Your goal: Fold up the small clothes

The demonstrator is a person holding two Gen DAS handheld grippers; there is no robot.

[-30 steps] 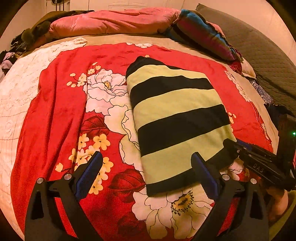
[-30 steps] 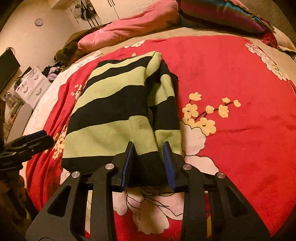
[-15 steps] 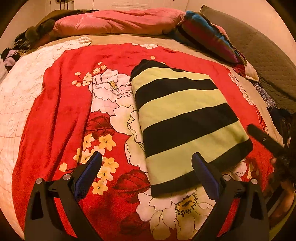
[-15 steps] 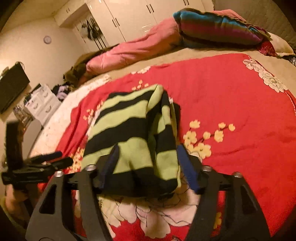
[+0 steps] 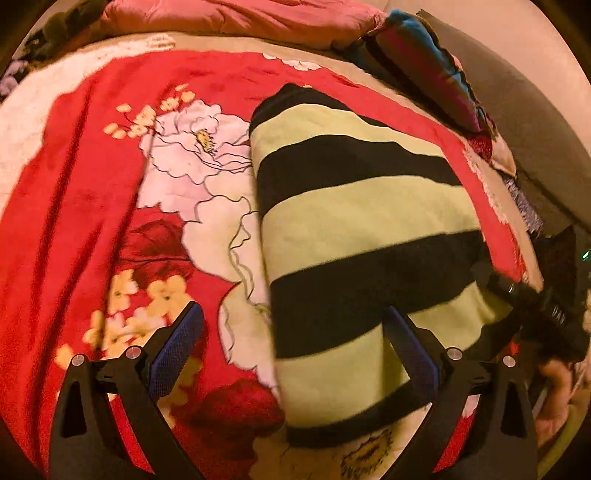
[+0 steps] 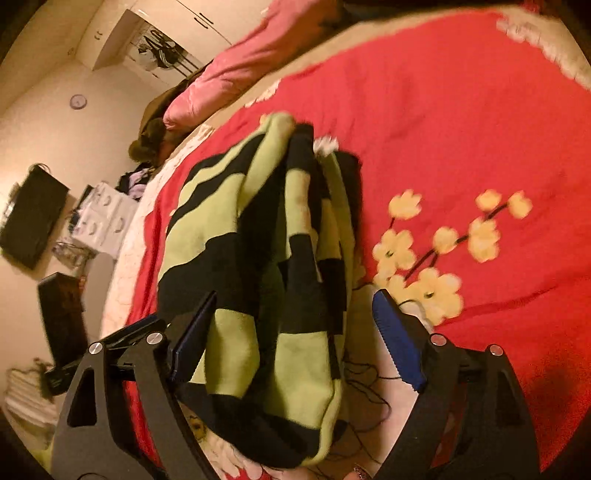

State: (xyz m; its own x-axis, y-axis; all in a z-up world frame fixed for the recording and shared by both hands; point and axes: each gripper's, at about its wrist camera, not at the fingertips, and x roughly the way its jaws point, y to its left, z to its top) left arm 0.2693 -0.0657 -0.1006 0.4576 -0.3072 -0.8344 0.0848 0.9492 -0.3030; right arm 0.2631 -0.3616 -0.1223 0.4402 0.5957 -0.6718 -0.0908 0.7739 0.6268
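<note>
step in hand: I judge this the pause between folds; the striped garment [image 5: 354, 236] lies folded lengthwise into a long black and pale-green panel, and I am lining up at its near hem
my right gripper [image 6: 295, 339]: jaws opening, wide apart, the near end of the garment [image 6: 266, 295] loose between them with no pad pressing on it
my left gripper [image 5: 291, 347]: jaws spread wide, holding nothing; one blue pad [image 5: 177, 350] hangs over the blanket at 8 o'clock, the other over the garment's near corner
where the garment is: middle of the bed, running from 6 o'clock near me up toward 12, its stacked layers showing along the right edge in the right wrist view
next move, as I judge it: each gripper pinches a near corner through all the layers, then carries the hem toward 12 o'clock so the stripes meet square
surface: a soft red floral blanket [image 5: 74, 206], which gives under a pinch
room: pink duvet [image 6: 236, 70] at 12 o'clock, white wardrobe doors [image 6: 192, 22] and wall clock [image 6: 78, 101] toward 10
</note>
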